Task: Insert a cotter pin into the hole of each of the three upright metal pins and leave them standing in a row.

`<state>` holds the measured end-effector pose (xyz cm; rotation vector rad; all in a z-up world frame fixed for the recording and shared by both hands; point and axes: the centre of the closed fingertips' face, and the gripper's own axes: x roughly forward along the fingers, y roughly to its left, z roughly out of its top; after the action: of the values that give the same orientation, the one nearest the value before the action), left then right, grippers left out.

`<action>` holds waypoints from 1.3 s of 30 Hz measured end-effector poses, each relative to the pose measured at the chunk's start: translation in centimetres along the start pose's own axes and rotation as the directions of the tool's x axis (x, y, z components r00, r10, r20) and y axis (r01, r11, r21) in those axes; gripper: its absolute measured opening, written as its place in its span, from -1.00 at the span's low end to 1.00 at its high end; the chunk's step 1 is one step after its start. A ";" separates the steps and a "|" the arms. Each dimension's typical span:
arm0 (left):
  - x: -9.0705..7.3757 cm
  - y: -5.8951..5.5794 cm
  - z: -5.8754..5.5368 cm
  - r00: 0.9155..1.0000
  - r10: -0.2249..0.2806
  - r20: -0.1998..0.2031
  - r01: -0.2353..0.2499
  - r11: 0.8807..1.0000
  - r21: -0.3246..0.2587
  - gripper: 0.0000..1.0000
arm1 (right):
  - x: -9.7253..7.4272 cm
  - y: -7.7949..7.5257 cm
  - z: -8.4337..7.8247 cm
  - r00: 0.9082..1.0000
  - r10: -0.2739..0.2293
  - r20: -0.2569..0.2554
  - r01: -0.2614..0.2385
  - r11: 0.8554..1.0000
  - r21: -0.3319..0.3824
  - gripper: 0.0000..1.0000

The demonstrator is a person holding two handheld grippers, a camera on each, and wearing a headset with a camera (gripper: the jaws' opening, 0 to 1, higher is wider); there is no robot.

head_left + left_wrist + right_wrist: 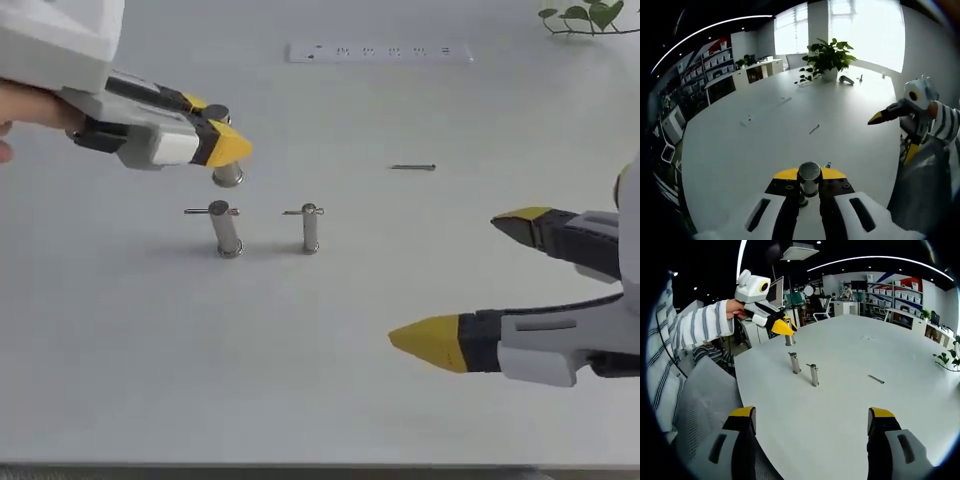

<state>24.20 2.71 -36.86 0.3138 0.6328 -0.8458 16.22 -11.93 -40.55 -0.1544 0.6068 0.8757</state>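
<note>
Upper left of the head view — left gripper (232, 148) clamped on a metal pin (227, 177).
Its fingers (787, 187) press either side of that pin, whose head rises between them in the left gripper view. Just below it in the head view, the left pin (227, 232) and the right pin (310, 230) stand side by side on the worktop (320, 390), each with a cotter pin through its top. A loose cotter pin (413, 167) lies right of centre. Lower right, the right gripper (443, 280) gapes wide — holding nothing.

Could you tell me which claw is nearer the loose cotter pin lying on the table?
Right. The right claw is open just short of the thin metal cotter pin; the left claw, farther off to its left, grips a short steel pin.
</note>
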 end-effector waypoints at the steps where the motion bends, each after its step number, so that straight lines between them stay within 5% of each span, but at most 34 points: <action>1: 0.0 -0.3 -0.3 1.000 -0.003 -0.002 0.003 1.000 -0.006 -0.80 | 0.1 0.0 -0.1 1.000 -0.001 -0.002 0.001 1.000 -0.001 0.81; 9: 0.6 -3.4 -2.4 0.999 -0.033 -0.017 0.032 0.998 -0.053 -0.80 | 0.3 0.6 -0.7 0.999 0.010 -0.034 -0.011 1.000 -0.018 0.80; 18: 2.4 -6.8 -4.0 0.999 -0.016 -0.042 0.013 0.997 -0.071 -0.80 | 0.5 1.2 -1.2 0.999 0.023 -0.050 -0.024 0.999 -0.024 0.79; 26: 4.2 -7.1 -5.5 0.998 0.007 -0.068 -0.011 0.998 -0.062 -0.80 | 0.4 1.3 -1.8 0.998 0.025 -0.063 -0.026 0.999 -0.018 0.78; 39: 6.2 -7.2 -6.2 0.996 0.039 -0.079 -0.047 0.993 -0.105 -0.80 | 0.5 1.6 -2.3 0.997 0.036 -0.073 -0.037 0.999 -0.010 0.77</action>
<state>19.23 -2.48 -45.62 0.2635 0.7377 -0.7583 14.26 -11.36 -42.51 -0.1865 0.6739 0.9124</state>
